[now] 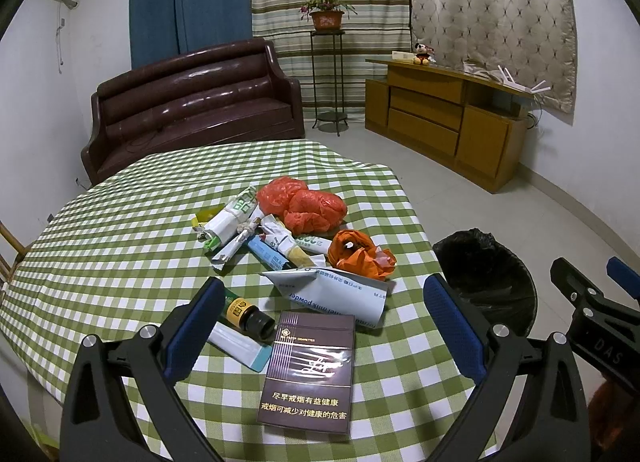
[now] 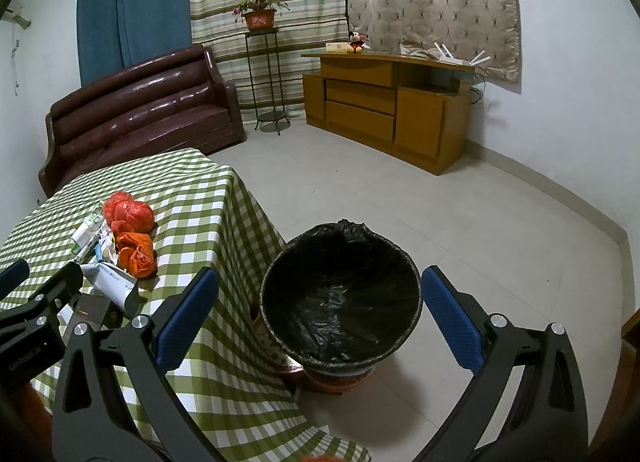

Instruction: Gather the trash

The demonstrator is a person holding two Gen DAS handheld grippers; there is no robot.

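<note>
Trash on the table, bin on the floor to its right.
A pack lies nearest; a bottle just left of it; a pouch behind; bags farthest back.

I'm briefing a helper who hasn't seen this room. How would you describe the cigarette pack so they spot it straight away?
Start at the table with the green checked cloth. At its near edge, in front of the litter pile, a flat dark maroon cigarette pack lies between the open left claw fingers. Unlike the small brown bottle and white tube beside it, it is rectangular with white Chinese lettering.
</note>
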